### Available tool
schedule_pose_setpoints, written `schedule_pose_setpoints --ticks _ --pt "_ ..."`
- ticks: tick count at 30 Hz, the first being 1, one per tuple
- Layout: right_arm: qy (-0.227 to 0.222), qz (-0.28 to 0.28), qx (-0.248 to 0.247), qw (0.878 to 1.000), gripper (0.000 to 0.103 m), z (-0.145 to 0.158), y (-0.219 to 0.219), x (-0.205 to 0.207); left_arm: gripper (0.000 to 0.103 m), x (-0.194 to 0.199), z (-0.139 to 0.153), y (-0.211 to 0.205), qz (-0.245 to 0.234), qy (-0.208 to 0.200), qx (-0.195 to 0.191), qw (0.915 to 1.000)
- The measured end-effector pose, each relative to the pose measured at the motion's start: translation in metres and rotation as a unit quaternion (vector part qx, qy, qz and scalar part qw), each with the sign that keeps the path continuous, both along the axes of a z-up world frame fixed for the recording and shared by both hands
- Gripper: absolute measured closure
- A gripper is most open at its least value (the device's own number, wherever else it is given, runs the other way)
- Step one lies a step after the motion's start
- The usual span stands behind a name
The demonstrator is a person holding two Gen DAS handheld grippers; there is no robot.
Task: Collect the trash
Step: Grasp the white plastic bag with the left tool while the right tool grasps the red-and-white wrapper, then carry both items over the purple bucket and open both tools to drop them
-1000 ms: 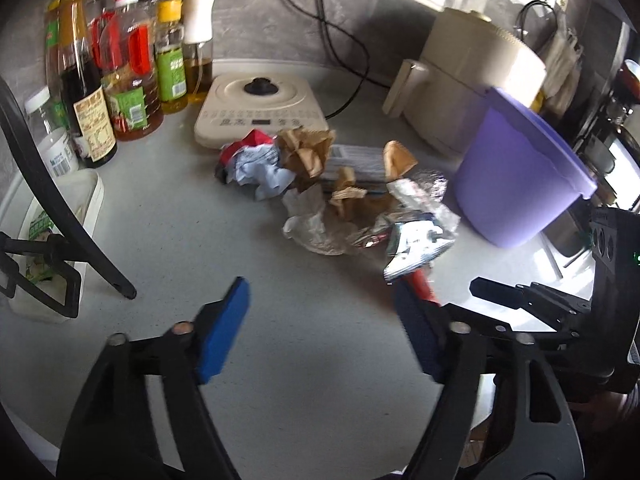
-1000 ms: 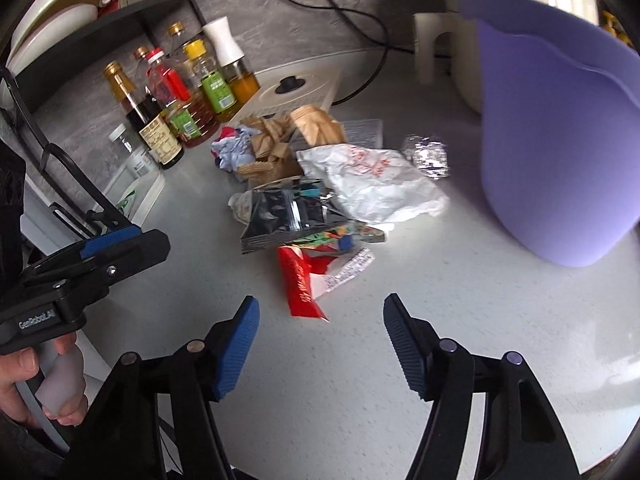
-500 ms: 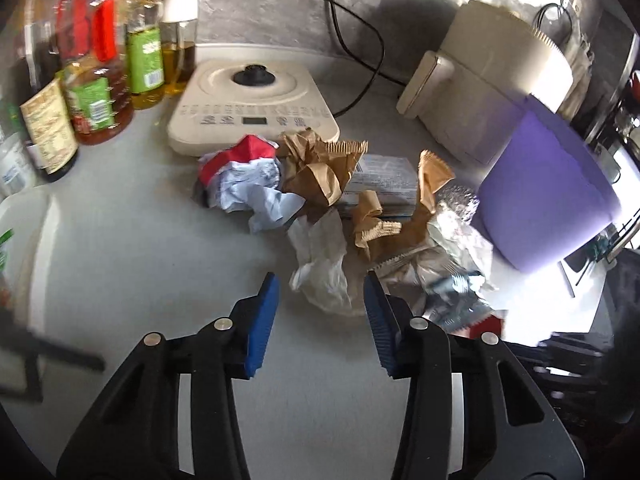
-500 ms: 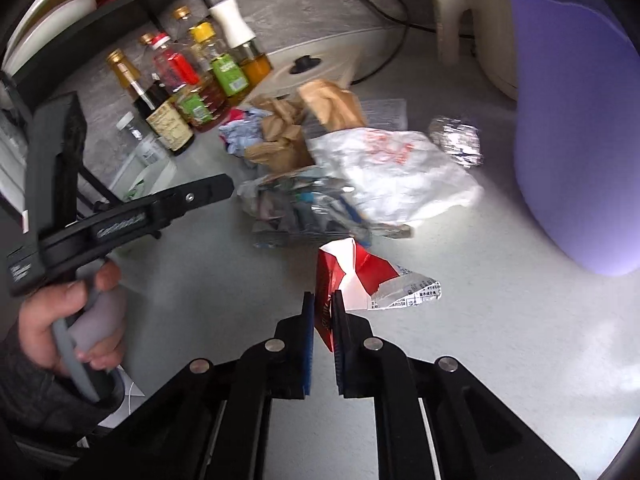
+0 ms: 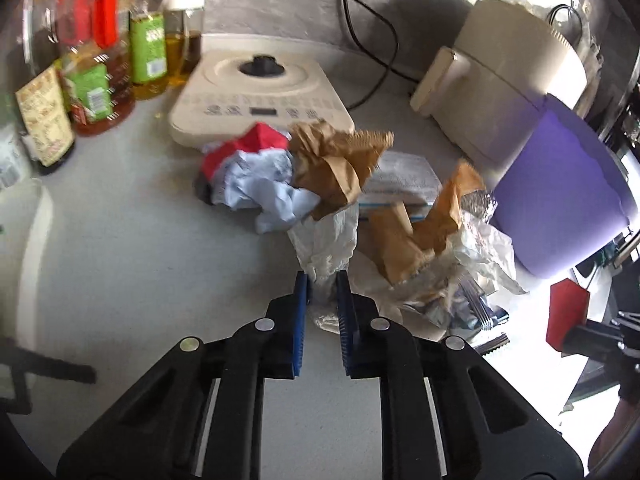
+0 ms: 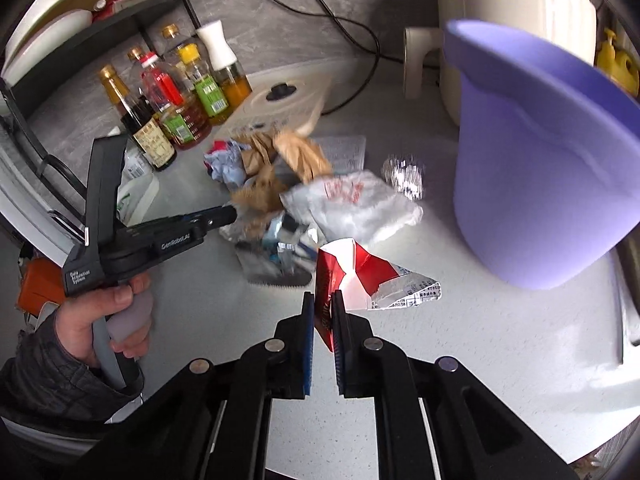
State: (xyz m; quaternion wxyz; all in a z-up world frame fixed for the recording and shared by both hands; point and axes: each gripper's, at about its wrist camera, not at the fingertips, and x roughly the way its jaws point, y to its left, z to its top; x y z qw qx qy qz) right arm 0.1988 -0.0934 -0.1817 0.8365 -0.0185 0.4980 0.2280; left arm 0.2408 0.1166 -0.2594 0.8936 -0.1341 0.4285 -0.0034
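Note:
A heap of trash lies on the grey counter: brown paper bags [image 5: 336, 168], a crumpled pale-blue and red wrapper [image 5: 256, 172], foil and white plastic. My left gripper [image 5: 322, 280] is shut on a clear crumpled plastic bag [image 5: 328, 240] at the heap's near edge. In the right wrist view, my right gripper [image 6: 323, 300] is shut on a red and white wrapper [image 6: 360, 276], held off the counter beside the purple bin [image 6: 540, 160]. The left gripper [image 6: 228, 214] reaches into the pile from the left, held by a hand [image 6: 116, 320].
Oil and sauce bottles [image 5: 92, 80] stand at the back left. A cream induction cooker [image 5: 260, 96] sits behind the heap, a cream appliance [image 5: 504, 84] with black cables behind the bin. A dish rack with plates [image 6: 52, 32] is at far left.
The left gripper moved forward to the heap and closed on the clear plastic bag. The right gripper closed on the red and white wrapper and lifted it off the counter.

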Motion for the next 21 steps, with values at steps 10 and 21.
schedule_pose_setpoints --ticks 10,21 --pt "-0.049 0.05 0.057 0.996 0.094 0.046 0.007 0.011 0.088 -0.037 0.079 0.006 0.056 -0.069 0.03 0.9956" --pt "-0.136 0.069 0.1 0.983 0.093 0.114 -0.031 0.03 0.088 -0.048 0.147 -0.03 0.07 -0.136 0.056 0.9866"
